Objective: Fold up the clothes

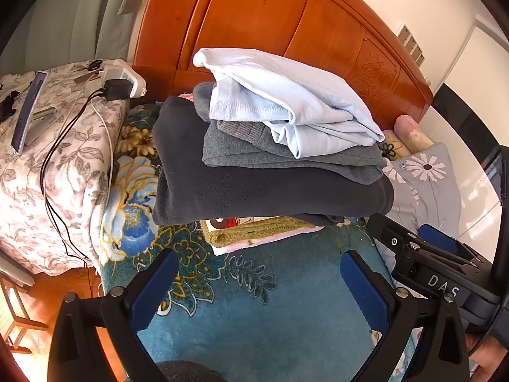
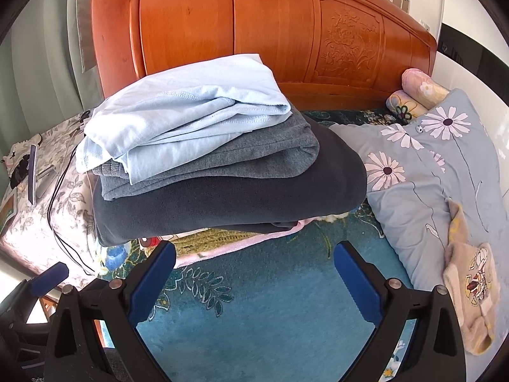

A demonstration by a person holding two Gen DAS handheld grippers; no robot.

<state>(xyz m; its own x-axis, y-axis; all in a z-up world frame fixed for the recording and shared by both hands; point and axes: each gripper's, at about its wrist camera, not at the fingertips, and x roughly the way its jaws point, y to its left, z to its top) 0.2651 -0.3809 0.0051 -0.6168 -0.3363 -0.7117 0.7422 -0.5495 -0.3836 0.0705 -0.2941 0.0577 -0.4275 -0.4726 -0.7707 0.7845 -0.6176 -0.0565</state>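
- My left gripper (image 1: pixel 257 283) hangs over the teal floral blanket (image 1: pixel 286 312) with its blue pads spread wide and nothing between them.
- My right gripper (image 2: pixel 254 277) matches it, tongs spread and empty. It sits just beside the left, whose view catches its body at the right edge.
- The folded clothes stand ahead of both, near the wooden headboard (image 2: pixel 270 31): a light blue garment (image 2: pixel 178 108) on top, a grey knit (image 2: pixel 241 156) under it, a dark fleece (image 2: pixel 229 203) at the bottom.
- I judge they are stacked largest-first so the pile holds steady; the blue top piece lies a little skewed, its hem overhanging.
- The pile rests on a pink-edged cloth (image 2: pixel 222 245), apart from both grippers.
- A beige garment (image 2: pixel 470 289) lies loose on the daisy-print quilt (image 2: pixel 423 172) to my right, seemingly unfolded, so I take it as the likely next piece.
- Cables (image 1: pixel 63 146) trail over the covered side table at my left, worth avoiding.
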